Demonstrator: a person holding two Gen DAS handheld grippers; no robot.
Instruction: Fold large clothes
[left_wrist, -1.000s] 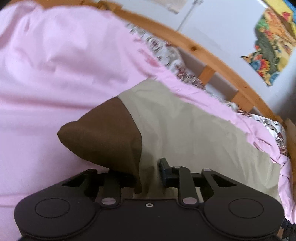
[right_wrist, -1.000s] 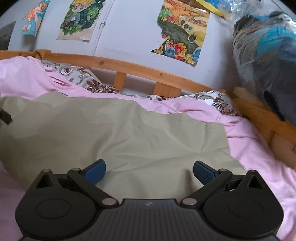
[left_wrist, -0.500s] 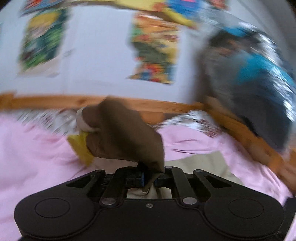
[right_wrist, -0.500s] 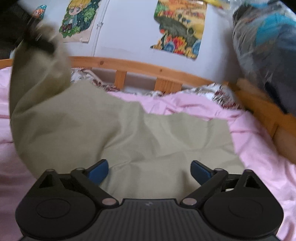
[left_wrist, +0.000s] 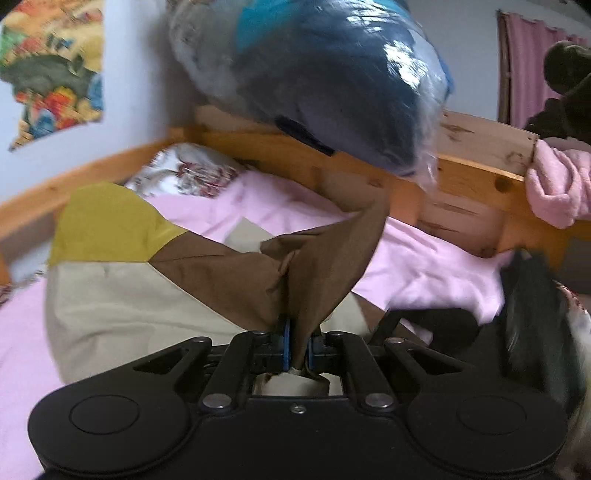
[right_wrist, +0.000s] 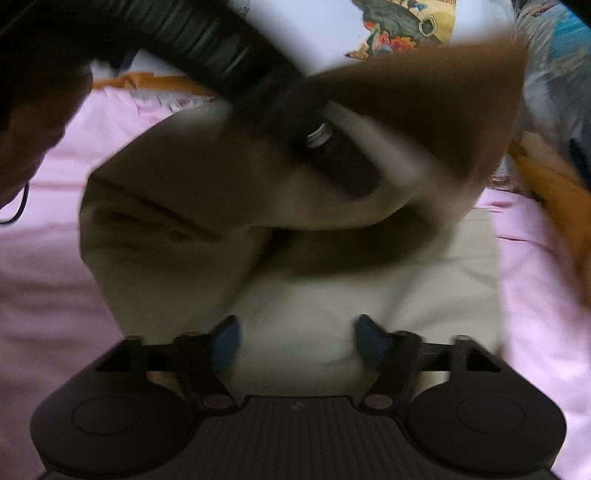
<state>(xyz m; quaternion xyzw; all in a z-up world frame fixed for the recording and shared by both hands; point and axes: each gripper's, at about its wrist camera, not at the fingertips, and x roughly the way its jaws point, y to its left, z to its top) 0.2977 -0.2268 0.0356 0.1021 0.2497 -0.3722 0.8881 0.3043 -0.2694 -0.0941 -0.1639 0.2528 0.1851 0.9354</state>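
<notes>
The garment is beige with a brown panel and a mustard-yellow patch, and it lies on the pink sheet. My left gripper is shut on the brown corner, which stands up crumpled from its blue pads. In the right wrist view the left tool's black handle crosses overhead, and the lifted brown corner hangs blurred over the beige cloth. My right gripper hovers low over that beige cloth. Its jaws are closing, and the blue pads stand apart without pressing on anything.
A wooden bed frame runs around the mattress. A large plastic-wrapped blue bundle sits on the frame's corner. A pink towel hangs over the right rail. A floral pillow lies by the wall, which has a poster.
The left gripper has swung up and rightward, rolling over, carrying the brown corner across the beige garment. The right gripper's jaws have narrowed and it edged forward over the cloth.
</notes>
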